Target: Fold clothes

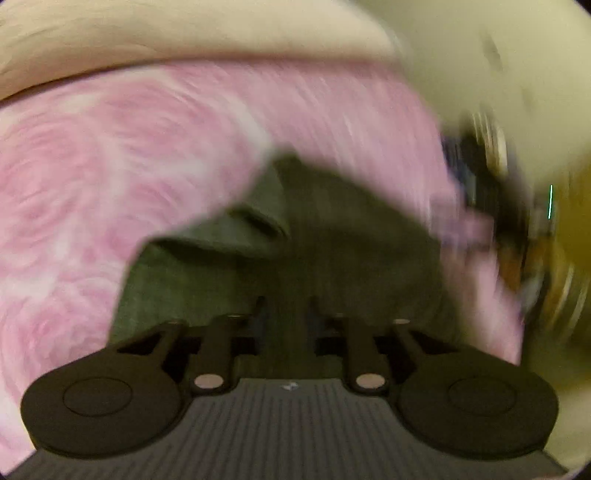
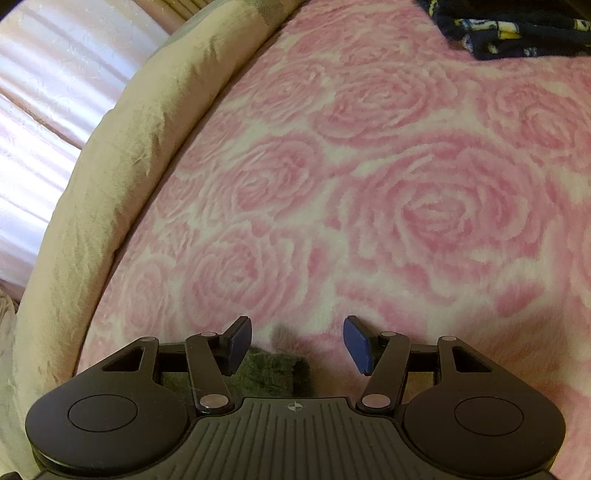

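Two grippers work over one pink rose blanket (image 2: 369, 177). One olive garment (image 1: 207, 273) lies on it. The left gripper (image 1: 286, 306) has its fingers drawn close on the garment's cloth, though blur hides the tips. The right gripper (image 2: 297, 341) stands spread, with a garment corner just below its left pad. One dark patterned cloth (image 2: 509, 29) lies far off.

The blanket (image 2: 369, 184) on the bed is pink with a pattern of large roses on a whitish ground. The garment (image 1: 295, 229) is dull olive green. A cream border (image 2: 122, 158) runs along the bed's edge. At the far corner lies dark navy cloth (image 2: 509, 29) with yellow marks. The right tongs (image 2: 297, 343) are black with blue pads (image 2: 356, 343).
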